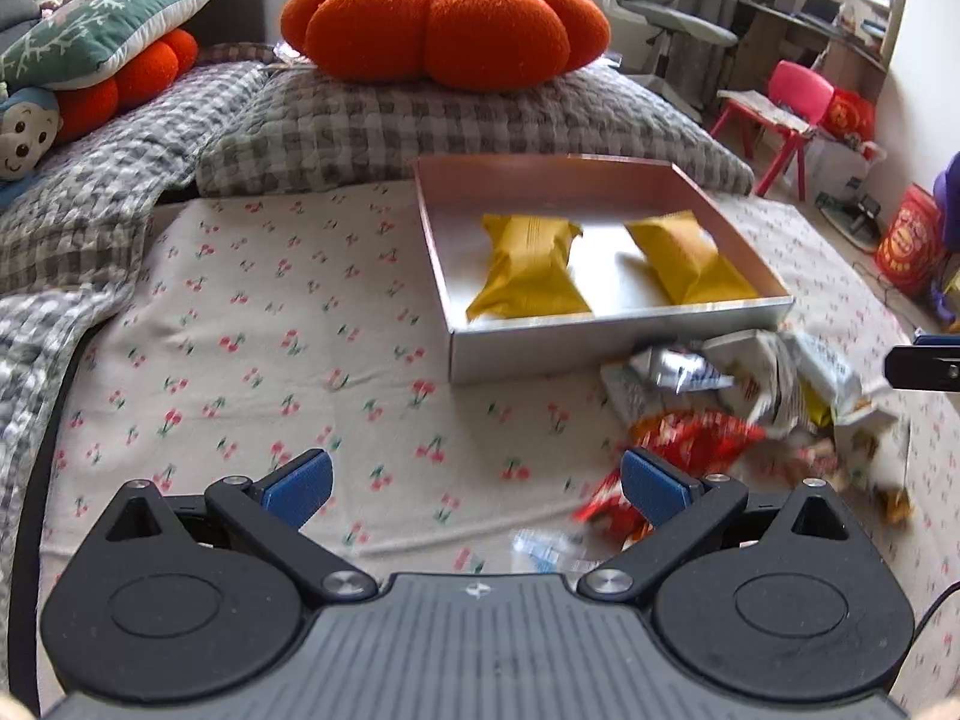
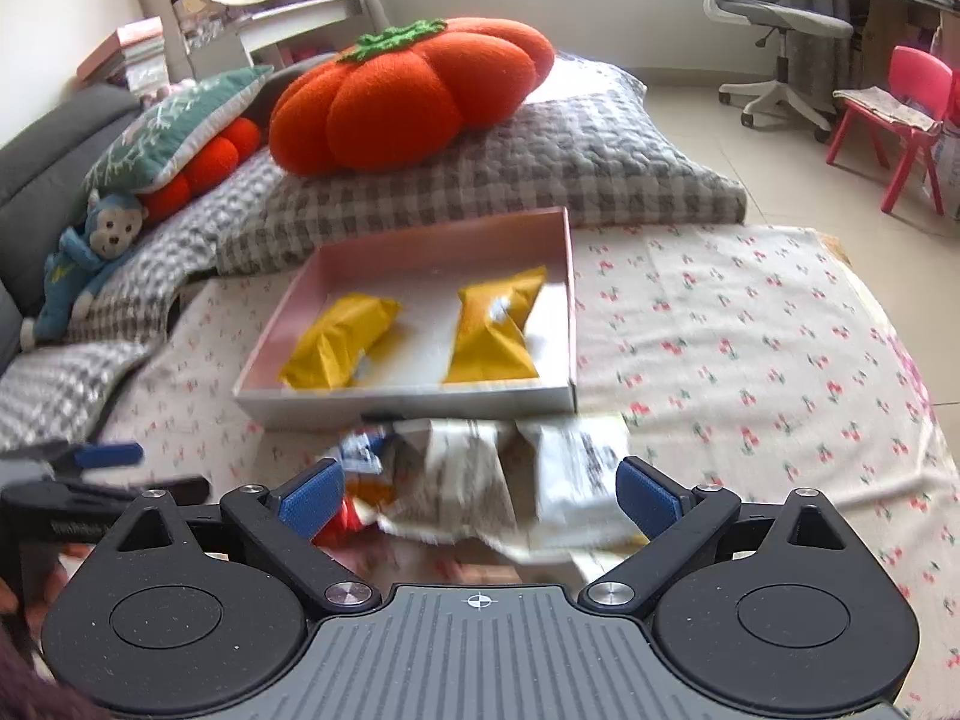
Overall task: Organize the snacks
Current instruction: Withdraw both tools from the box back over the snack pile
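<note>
A shallow pink box (image 1: 600,336) lies on the cherry-print sheet and holds two yellow snack packs (image 1: 528,267) (image 1: 687,255). It also shows in the right wrist view (image 2: 408,402) with both yellow packs (image 2: 342,339) (image 2: 495,324). A loose pile of snack packets (image 1: 756,384) lies just in front of the box, with a red packet (image 1: 690,438) nearest. My left gripper (image 1: 474,483) is open and empty, left of the pile. My right gripper (image 2: 477,492) is open, low over the white packets (image 2: 528,480) of the pile, holding nothing.
An orange pumpkin cushion (image 1: 444,24) sits on a grey checked pillow (image 1: 480,120) behind the box. A plush monkey (image 2: 90,258) and more cushions lie at the left. An office chair (image 2: 780,18) and a red child's chair (image 2: 900,108) stand on the floor beyond the bed.
</note>
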Motion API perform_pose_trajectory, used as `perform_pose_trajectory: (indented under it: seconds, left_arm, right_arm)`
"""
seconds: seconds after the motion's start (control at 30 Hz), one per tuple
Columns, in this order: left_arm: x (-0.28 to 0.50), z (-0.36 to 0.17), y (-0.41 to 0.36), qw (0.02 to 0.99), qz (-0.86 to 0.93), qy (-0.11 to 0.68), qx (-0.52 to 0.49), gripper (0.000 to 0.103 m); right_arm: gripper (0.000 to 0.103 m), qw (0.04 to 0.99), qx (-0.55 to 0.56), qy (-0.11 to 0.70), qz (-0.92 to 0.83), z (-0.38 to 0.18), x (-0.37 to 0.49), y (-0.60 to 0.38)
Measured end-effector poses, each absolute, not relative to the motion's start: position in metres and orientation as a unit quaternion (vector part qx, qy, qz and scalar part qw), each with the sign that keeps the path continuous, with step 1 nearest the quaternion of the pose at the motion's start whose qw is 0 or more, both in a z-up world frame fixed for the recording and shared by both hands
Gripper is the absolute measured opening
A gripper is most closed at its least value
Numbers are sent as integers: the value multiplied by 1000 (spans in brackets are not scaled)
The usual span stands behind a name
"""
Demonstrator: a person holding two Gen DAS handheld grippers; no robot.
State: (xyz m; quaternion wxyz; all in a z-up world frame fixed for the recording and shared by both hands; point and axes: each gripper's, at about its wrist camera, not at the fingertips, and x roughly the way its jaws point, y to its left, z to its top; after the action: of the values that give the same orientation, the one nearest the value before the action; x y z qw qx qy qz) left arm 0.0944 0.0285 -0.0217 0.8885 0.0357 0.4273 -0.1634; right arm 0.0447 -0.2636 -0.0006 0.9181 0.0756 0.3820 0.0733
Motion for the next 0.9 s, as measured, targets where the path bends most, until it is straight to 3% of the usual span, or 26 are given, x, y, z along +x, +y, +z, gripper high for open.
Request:
perform_pose_trajectory:
  seconds: [0.3, 0.67, 0.9]
  left_arm:
    - [66, -37, 39, 869, -188, 456, 28, 103]
    - [53, -52, 37, 843, -200, 499, 26, 102]
    - [53, -58, 36, 824, -194, 532, 13, 95]
  right_arm:
    - [99, 922, 9, 384, 59, -17, 26, -273]
    - [99, 890, 31, 454, 41, -41, 32, -281]
    - [99, 879, 57, 472, 29, -47, 37, -287]
